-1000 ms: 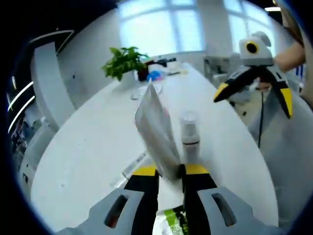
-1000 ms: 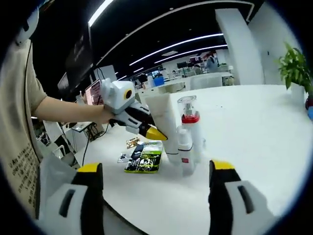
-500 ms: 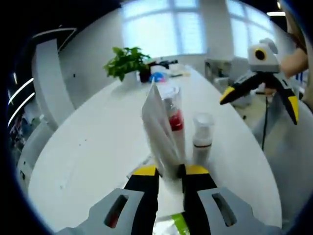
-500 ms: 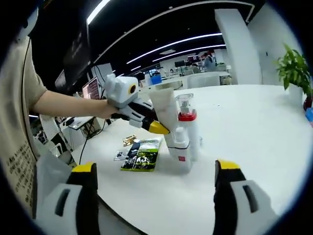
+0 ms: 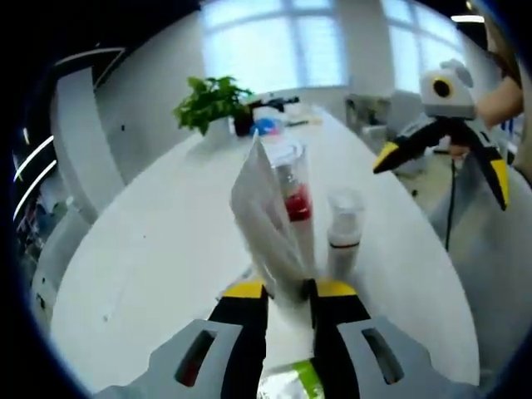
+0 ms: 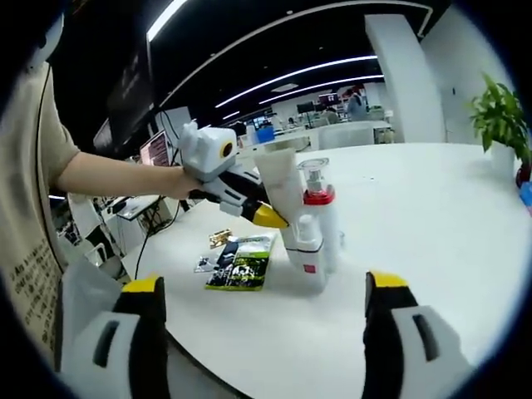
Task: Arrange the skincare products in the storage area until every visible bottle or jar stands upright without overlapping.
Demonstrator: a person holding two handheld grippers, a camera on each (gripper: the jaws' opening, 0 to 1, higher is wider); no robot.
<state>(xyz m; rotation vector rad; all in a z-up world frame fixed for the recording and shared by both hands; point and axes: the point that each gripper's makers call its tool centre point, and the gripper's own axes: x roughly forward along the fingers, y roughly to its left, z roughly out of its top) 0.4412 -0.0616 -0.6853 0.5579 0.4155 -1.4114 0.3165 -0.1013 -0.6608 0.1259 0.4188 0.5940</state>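
My left gripper (image 5: 283, 291) is shut on the base of a white squeeze tube (image 5: 266, 220), holding it cap-down on the white table (image 5: 150, 249). Just beyond it stand a clear pump bottle with a red band (image 5: 293, 193) and a small white bottle with a clear cap (image 5: 343, 233). In the right gripper view, the left gripper (image 6: 249, 204) holds the tube (image 6: 278, 191) beside the red-band bottle (image 6: 320, 208) and the small white bottle (image 6: 307, 253). My right gripper (image 6: 262, 307) is open, held back from the group, and appears from the right in the left gripper view (image 5: 440, 150).
A green and black packet (image 6: 243, 264) lies flat near the table's edge, left of the bottles. A potted plant (image 5: 212, 104) and small items stand at the table's far end. A person's arm (image 6: 116, 179) holds the left gripper.
A second ago only the small white bottle showed behind the tube; since then the left gripper view has shifted so the red-band bottle shows too. Little has changed in the last half second.
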